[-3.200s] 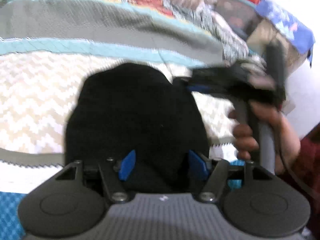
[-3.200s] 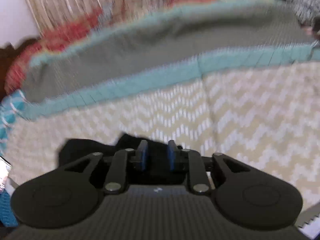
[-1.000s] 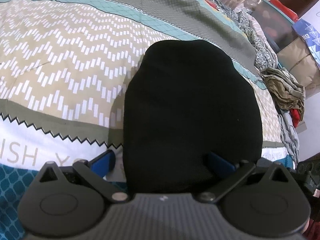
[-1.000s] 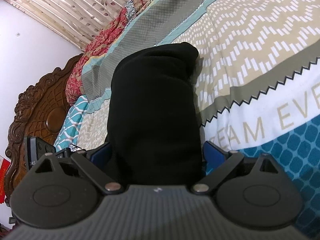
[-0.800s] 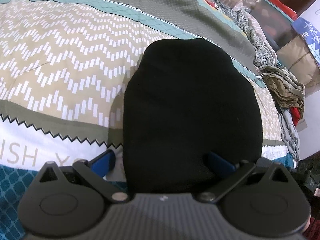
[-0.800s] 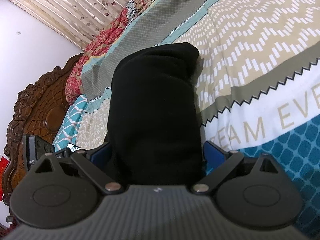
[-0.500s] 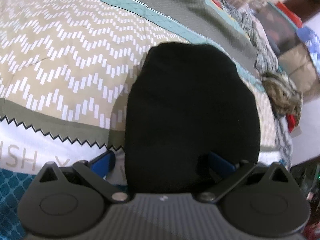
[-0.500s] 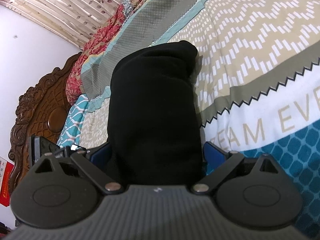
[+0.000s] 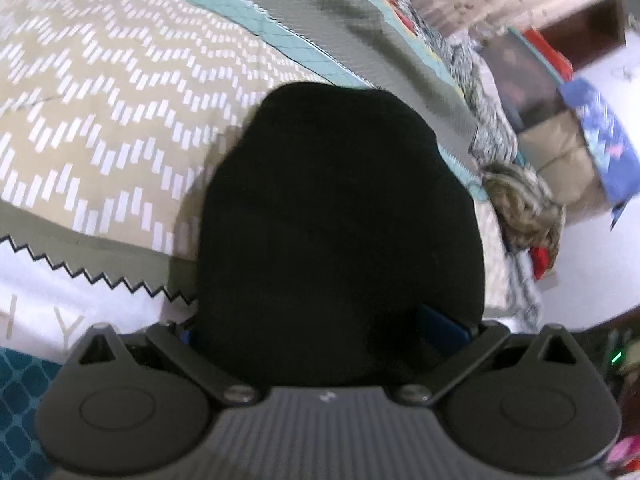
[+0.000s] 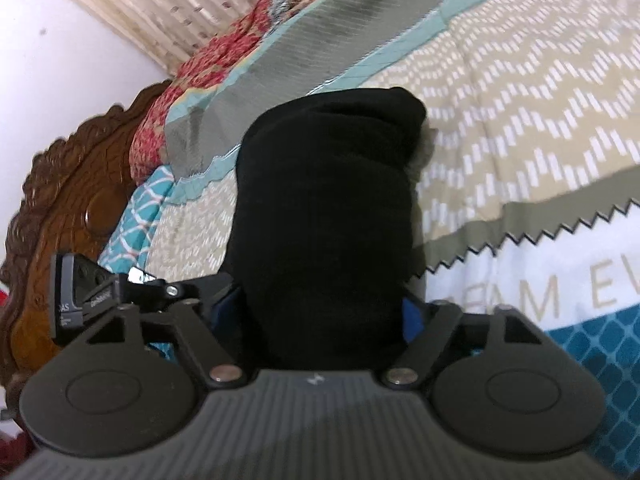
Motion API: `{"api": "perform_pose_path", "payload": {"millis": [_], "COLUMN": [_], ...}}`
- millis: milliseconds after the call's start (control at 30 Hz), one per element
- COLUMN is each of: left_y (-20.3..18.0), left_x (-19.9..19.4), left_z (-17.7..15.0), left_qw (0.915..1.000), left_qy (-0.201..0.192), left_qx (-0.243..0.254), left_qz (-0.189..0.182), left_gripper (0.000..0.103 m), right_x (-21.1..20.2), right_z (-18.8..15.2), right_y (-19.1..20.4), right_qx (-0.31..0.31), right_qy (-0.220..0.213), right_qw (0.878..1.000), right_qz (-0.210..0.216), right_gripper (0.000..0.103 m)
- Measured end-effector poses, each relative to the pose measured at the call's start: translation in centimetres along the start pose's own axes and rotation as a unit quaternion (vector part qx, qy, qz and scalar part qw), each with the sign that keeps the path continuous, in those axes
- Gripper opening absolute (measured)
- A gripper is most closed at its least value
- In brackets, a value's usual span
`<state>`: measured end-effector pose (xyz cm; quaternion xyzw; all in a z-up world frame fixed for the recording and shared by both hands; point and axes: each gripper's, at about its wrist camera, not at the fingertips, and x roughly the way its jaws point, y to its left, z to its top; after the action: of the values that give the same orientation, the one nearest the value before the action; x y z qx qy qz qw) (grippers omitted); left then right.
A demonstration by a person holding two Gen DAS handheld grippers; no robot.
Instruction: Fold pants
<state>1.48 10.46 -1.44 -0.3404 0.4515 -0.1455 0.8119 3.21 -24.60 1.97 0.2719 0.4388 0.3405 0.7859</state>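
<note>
Both grippers are on the garment: left gripper [image 9: 320, 330] has its blue fingers [image 9: 442, 326] spread wide, one either side of a thick black bundle, and the right gripper [image 10: 316, 314] shows the same picture, blue pads [image 10: 410, 314] set well apart with dark cloth filling the gap between them. Whether either pair actually presses into the fabric is hard to say; the cloth hides most of each pad.

Those are the black pants [image 9: 336, 216], folded into a compact mound that runs straight ahead from the fingertips and rounds off at the far end. From the right wrist view the pants [image 10: 324, 216] look narrower and taller, with a rumpled lip at the top right.

Underneath lies the bedspread [image 9: 100, 128]: beige with white zigzag dashes ahead and to the left of the left gripper, then a grey band, a black sawtooth line and a white strip with pale lettering close in, and teal lattice at the near left corner. Beyond the mound run grey and teal stripes.

Off to the right of the left gripper, a heap of crumpled clothes [image 9: 524, 208] sits at the bed's edge, blurred. Left of the right gripper there is a carved wooden headboard [image 10: 68, 208], and just beside that gripper's left finger the body of the other device [image 10: 92, 284] pokes in.
</note>
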Motion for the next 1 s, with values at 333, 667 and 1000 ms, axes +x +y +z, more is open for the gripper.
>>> {"api": "perform_pose_path", "payload": {"millis": [333,667,1000], "left_y": [-0.2,4.8,3.7], "left_x": [1.2,-4.0,-2.0], "left_z": [0.4,1.6,1.4], "left_qw": [0.9998,0.9929,0.9936], "left_qy": [-0.013,-0.047,-0.011], "left_qx": [0.012,-0.101,-0.101], "left_qz": [-0.003,-0.041,-0.049], "left_gripper": [0.103,0.103,0.103], "right_x": [2.8,2.0,0.9], "right_z": [0.0,1.0,-0.9], "right_y": [2.9,-0.9,-4.3], "right_qx": [-0.062,0.147,0.329], "right_qy": [0.03,0.046,0.018], "right_qw": [0.997,0.987,0.936], "right_qz": [-0.039,0.039,0.127], "right_gripper": [0.079,0.069,0.063]}}
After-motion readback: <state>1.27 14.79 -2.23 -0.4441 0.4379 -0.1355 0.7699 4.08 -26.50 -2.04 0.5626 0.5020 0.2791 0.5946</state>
